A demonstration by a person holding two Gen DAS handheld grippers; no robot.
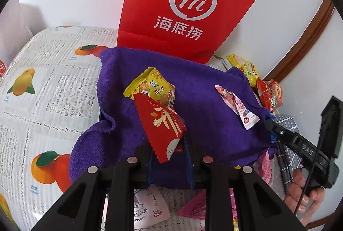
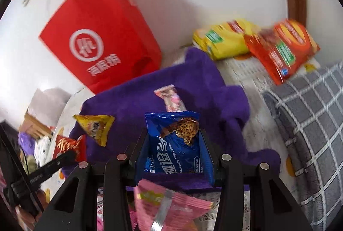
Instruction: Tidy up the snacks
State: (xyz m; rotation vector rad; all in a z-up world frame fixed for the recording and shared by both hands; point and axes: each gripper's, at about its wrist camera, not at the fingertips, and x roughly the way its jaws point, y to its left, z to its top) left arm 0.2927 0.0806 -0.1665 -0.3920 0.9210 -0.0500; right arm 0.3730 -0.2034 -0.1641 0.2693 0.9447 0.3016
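On my left wrist view, my left gripper (image 1: 168,146) grasps the red snack packet (image 1: 164,126) over the purple cloth (image 1: 205,89), just beside the yellow packet (image 1: 155,86) near its middle; I judge I'm mid-placement, and next I release it flat. On my right wrist view, my right gripper (image 2: 174,145) clamps the blue cookie packet (image 2: 178,145) above the cloth's near edge, angled downward.

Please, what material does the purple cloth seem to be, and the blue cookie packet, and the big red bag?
The purple cloth looks like soft terry or microfibre: matte, fuzzy, with frayed, rumpled edges. The blue cookie packet, held in the right tool, seems glossy plastic film: it shines and has crimped, serrated ends. The big red bag is matte; probably non-woven fabric or paper, I cannot tell which.
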